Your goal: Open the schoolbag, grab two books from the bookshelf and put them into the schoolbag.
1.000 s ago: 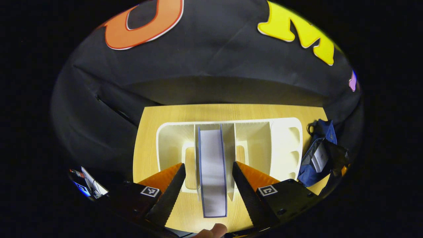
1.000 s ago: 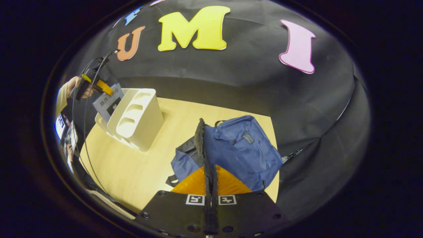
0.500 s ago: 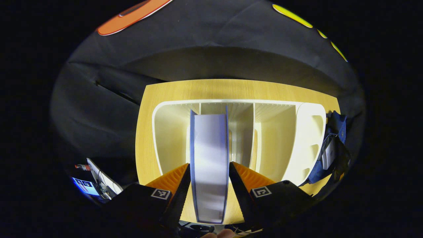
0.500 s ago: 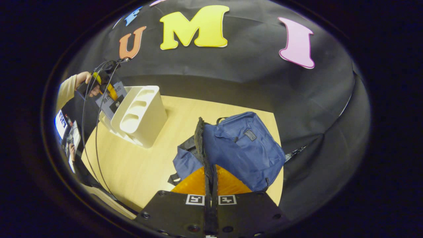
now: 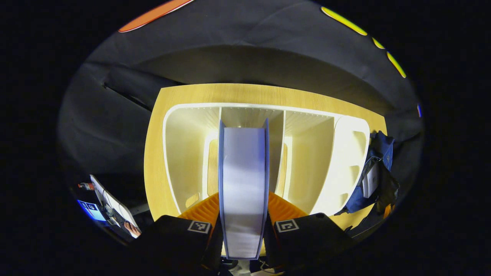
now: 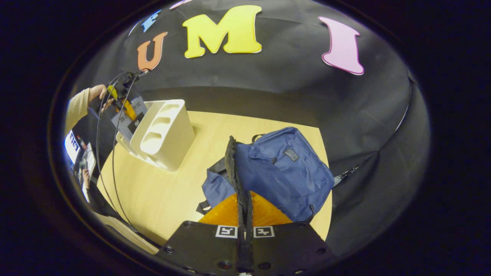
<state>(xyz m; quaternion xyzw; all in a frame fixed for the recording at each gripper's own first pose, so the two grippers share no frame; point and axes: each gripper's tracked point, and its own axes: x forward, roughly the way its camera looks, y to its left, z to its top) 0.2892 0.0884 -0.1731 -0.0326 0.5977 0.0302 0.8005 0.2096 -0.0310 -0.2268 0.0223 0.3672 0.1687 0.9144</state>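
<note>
My left gripper view looks steeply down, close above the white bookshelf (image 5: 347, 161), facing the booth wall. My right gripper view sits farther back, looking across the worktop (image 6: 161, 191) over the schoolbag (image 6: 284, 168). Both views share the bookshelf, schoolbag and worktop.

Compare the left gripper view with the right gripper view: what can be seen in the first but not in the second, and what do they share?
Left gripper view alone: the inside of the white bookshelf with its dividers, and the page edge of the book, with the left gripper closed on the book's two covers.

Right gripper view alone: the right gripper pinching the edge of the schoolbag's opening, the schoolbag's front pocket with its label, and the hand holding the left gripper at the shelf.

Both: the wooden table, the bookshelf, the book and the blue schoolbag.
</note>
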